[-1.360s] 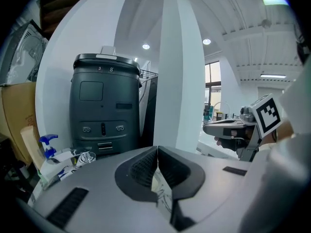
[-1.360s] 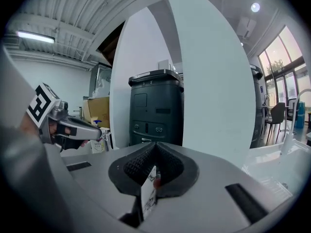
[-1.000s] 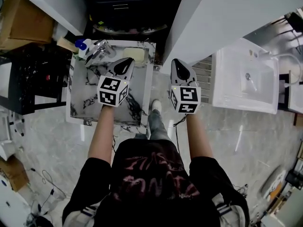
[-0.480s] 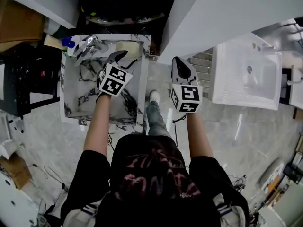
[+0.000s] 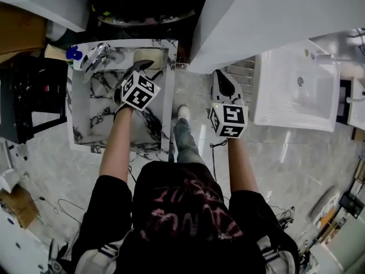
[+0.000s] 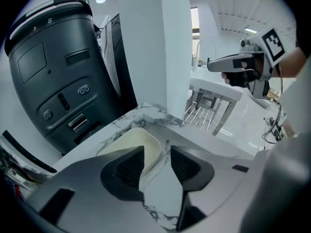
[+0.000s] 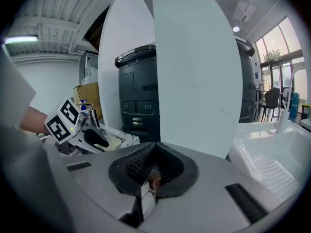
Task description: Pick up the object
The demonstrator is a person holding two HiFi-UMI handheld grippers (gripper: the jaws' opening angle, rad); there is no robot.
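A cream, rounded-rectangle object like a shallow dish lies in the far right corner of the marble-patterned top. My left gripper points steeply down at it. In the left gripper view the cream object lies just ahead of the left gripper, its near edge hidden behind the left finger. The jaws have just opened wide and come in slightly; nothing is pressed between them. My right gripper hangs over the floor right of the marble top, and the right gripper shows its jaws shut and empty.
A chrome tap and a blue-capped bottle stand at the marble top's far left. A dark machine sits right behind it, a white pillar to its right. Further right is a white basin; a black shelf stands left.
My left gripper has dropped toward the marble top's far right corner, rolled, and its jaws have gone from shut to open. The right gripper has sunk a little.
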